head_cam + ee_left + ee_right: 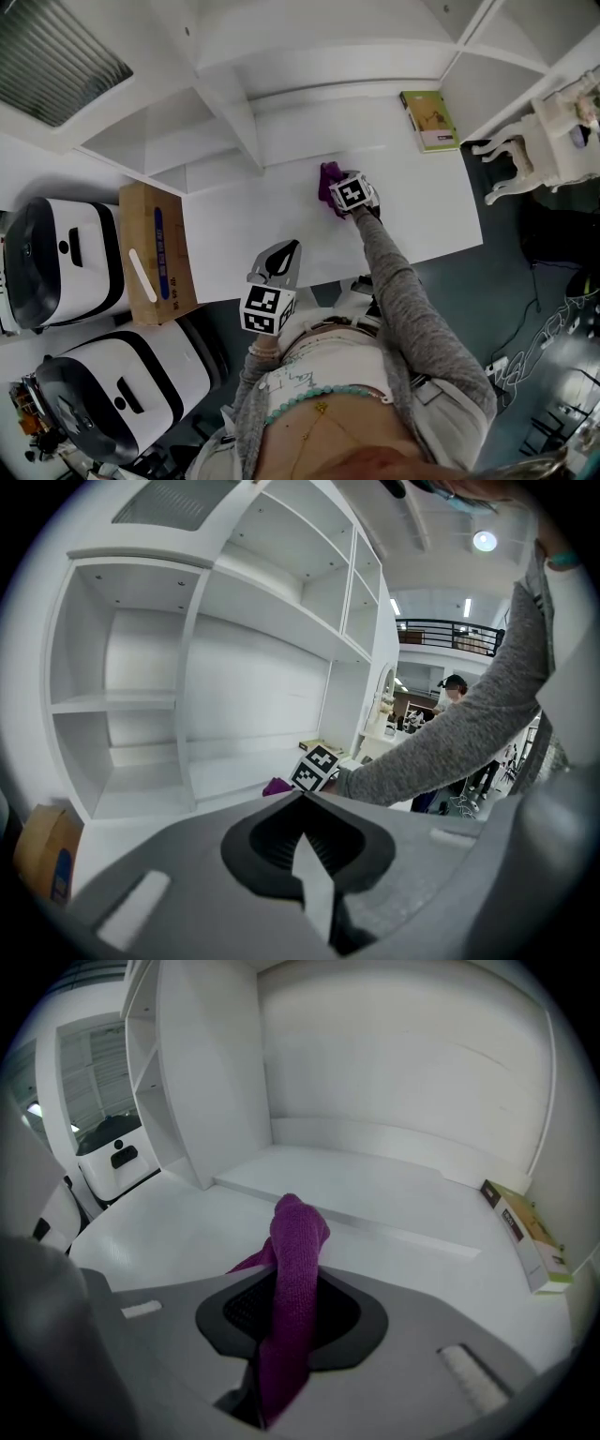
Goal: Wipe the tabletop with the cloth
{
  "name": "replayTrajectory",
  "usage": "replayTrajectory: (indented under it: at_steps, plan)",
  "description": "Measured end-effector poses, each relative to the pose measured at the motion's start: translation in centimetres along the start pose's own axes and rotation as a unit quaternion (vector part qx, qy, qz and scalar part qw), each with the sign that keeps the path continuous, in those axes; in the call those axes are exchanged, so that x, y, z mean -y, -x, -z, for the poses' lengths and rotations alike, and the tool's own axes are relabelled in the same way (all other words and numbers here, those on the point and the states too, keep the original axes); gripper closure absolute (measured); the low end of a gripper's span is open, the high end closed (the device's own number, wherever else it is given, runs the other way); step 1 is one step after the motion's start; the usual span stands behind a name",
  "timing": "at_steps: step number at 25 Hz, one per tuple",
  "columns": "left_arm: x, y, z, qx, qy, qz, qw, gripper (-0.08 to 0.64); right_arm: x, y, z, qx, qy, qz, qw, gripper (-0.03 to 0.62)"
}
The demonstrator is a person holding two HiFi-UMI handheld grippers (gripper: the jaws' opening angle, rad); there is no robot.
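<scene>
In the head view, the right claw [336,193] is reaching out over the white table [244,225] and pinching a purple cloth [327,180], which is bunching up near the table's back edge, just below the white shelf unit [234,112]. The left claw [283,253] is hanging back at the table's near edge, close to the person's body. A green book [429,120] is lying well apart to the right.

In the left gripper view, the left claw's jaws are pressing together with nothing between them. Beyond them, a grey sleeve [441,742] is stretching towards the cloth.

In the right gripper view, the right claw's jaws are clamping a fold of the cloth, which is rising in a soft hump past the tips and draping down between them.

The knitted fabric is looking light, limp and easily squashed, so it is probably going to crumple instead of sliding flat. A grip on a thick gathered fold, as here, is likely serving best, with the loose part pressed onto the table.
</scene>
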State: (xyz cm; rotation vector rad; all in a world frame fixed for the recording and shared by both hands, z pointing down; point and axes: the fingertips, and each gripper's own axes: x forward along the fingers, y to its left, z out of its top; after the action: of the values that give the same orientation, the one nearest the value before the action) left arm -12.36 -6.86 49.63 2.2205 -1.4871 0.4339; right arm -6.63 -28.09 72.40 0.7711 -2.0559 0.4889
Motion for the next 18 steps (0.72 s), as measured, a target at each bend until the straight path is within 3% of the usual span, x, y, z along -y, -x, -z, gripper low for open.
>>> replayTrajectory:
  at_steps: [5, 11, 18]
  plan:
    - [1.2, -1.1, -0.4, 0.0, 0.001, -0.002, 1.0, 0.56, 0.7, 0.4, 0.7, -0.004, -0.008, -0.018, 1.0, 0.492]
    - [2.4, -2.3, -0.2, -0.007, 0.004, 0.001, 1.0, 0.56, 2.4, 0.7, 1.3, -0.009, -0.008, -0.012, 1.0, 0.492]
    - [3.6, -3.7, -0.6, -0.01, 0.002, 0.007, 0.9999, 0.56, 5.3, 1.4, 1.4, 0.018, -0.008, 0.003, 1.0, 0.492]
